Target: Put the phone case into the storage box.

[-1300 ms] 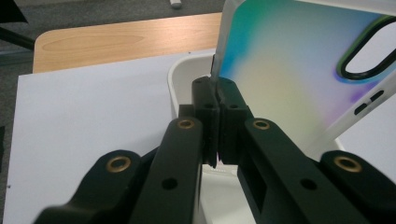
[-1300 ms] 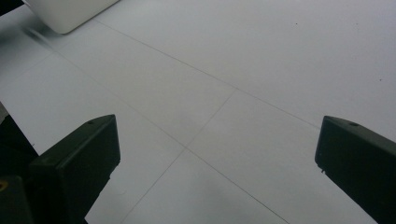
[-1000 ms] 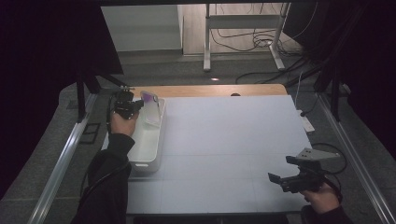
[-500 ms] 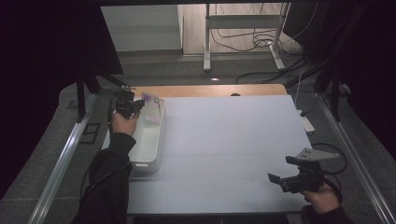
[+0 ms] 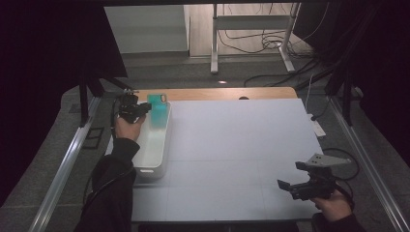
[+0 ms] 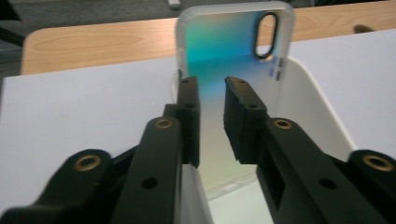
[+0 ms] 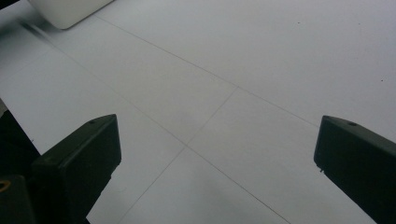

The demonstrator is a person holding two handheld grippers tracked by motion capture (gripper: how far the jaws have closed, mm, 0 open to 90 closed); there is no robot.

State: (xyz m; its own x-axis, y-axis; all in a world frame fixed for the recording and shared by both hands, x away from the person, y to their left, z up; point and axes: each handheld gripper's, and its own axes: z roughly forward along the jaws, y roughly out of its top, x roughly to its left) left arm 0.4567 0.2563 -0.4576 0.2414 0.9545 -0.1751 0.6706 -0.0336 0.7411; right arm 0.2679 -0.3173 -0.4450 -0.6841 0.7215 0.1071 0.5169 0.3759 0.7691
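Phone case (image 6: 233,51) upright — camera hole topmost

Iridescent phone case (image 6: 232,51) upright in white bin (image 5: 153,145)

Phone case (image 6: 232,44) lower part is hidden behind the left tool (image 6: 211,121) jaws; can't tell if they touch it. Tray (image 7: 70,11) is cut off by the top edge in the right gripper view. Right tool (image 5: 293,188) tips are too small to read from the high view.
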